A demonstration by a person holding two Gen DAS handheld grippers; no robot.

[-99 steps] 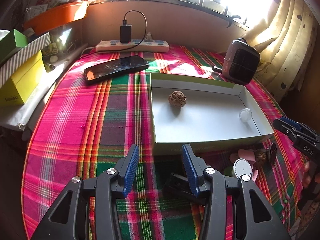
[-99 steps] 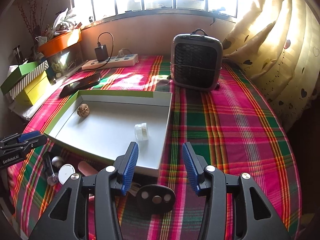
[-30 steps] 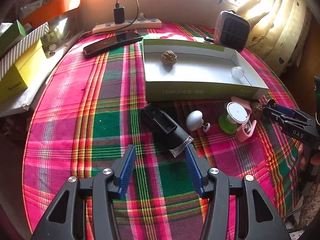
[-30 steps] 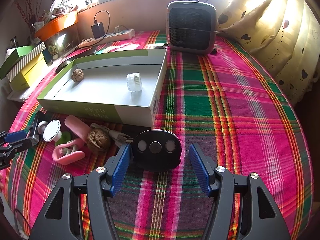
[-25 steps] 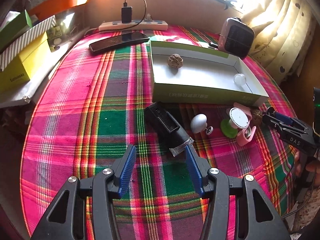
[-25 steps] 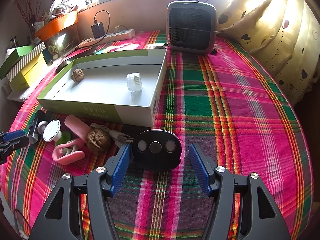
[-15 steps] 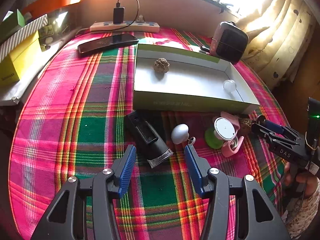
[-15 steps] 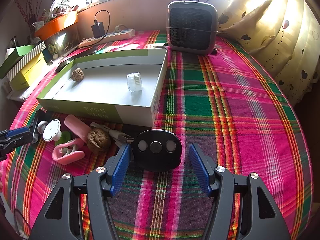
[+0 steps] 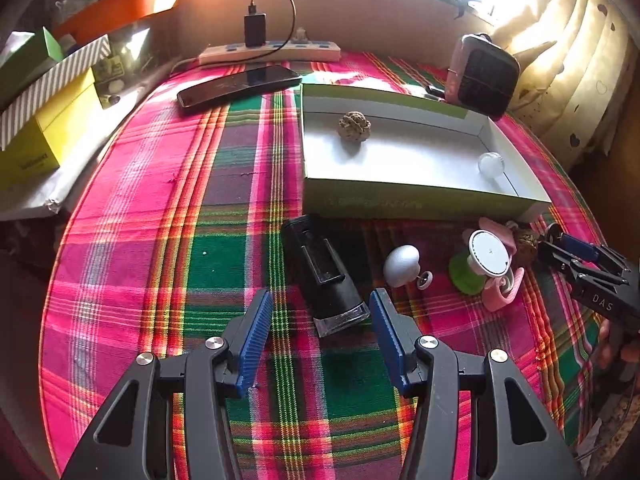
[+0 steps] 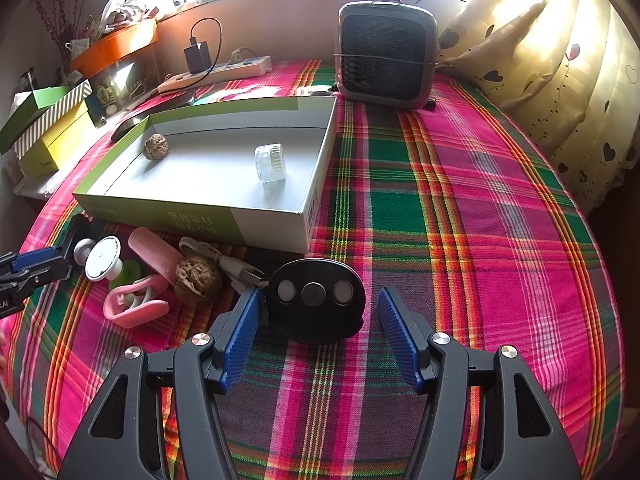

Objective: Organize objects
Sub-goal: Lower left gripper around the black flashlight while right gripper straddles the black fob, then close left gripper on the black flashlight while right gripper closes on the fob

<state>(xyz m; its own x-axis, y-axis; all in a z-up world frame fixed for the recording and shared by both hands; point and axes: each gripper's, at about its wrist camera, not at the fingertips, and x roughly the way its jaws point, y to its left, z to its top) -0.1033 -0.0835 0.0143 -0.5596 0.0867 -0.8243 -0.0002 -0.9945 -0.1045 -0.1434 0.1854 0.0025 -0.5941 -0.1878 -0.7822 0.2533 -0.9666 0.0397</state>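
Observation:
A shallow green-and-white box lies on the plaid cloth, holding a walnut and a small clear jar. In front of it lie a black oblong device, a white egg-shaped piece, a white disc on a green base, a pink case, a second walnut and a black oval gadget with three round spots. My left gripper is open, its jaws either side of the black device's near end. My right gripper is open around the oval gadget.
A small heater, a power strip with charger, a phone and stacked boxes line the back and left. Curtains hang on the right. A hand holds the right gripper at the table's right edge.
The left gripper's view shifted a little sideways and back over the black device, ending with its near end between the jaws. The right gripper has not moved.

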